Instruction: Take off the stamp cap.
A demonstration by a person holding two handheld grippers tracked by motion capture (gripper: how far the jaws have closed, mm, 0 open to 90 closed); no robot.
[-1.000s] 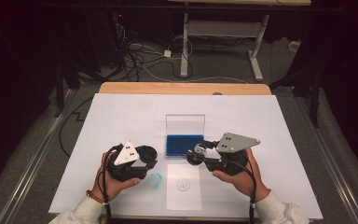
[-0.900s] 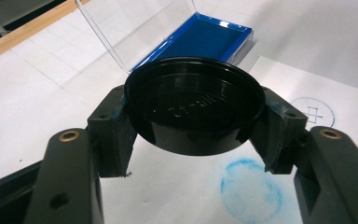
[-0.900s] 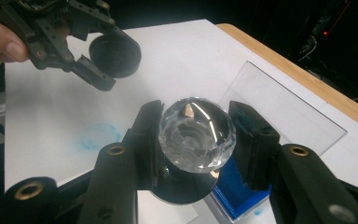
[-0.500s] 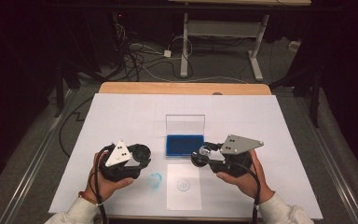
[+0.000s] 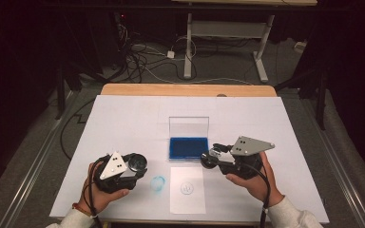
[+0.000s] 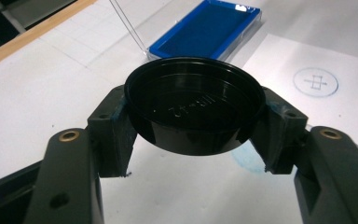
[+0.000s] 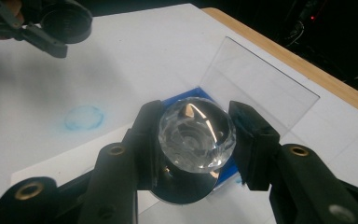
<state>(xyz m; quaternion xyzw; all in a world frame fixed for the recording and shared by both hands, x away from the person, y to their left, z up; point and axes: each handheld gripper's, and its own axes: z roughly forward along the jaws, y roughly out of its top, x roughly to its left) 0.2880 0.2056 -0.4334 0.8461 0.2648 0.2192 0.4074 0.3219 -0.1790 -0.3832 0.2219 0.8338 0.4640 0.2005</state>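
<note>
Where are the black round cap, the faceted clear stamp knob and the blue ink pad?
black round cap (image 6: 195,109), left gripper view, on its inner face.
faceted clear stamp knob (image 7: 196,134), right gripper view, on the middle of its faceted top.
blue ink pad (image 5: 188,148), high view, on the middle of the blue surface.

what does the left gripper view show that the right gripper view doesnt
Left gripper view: the left tongs shut on a black round cap, seen from its open underside with faint raised lettering, and a circular stamp mark on a paper sheet.

Right gripper view: the right tongs shut on a clear faceted stamp knob, and the wooden table edge at close range.

Both: the blue ink pad with its raised clear lid, and a blue smudge ring.
</note>
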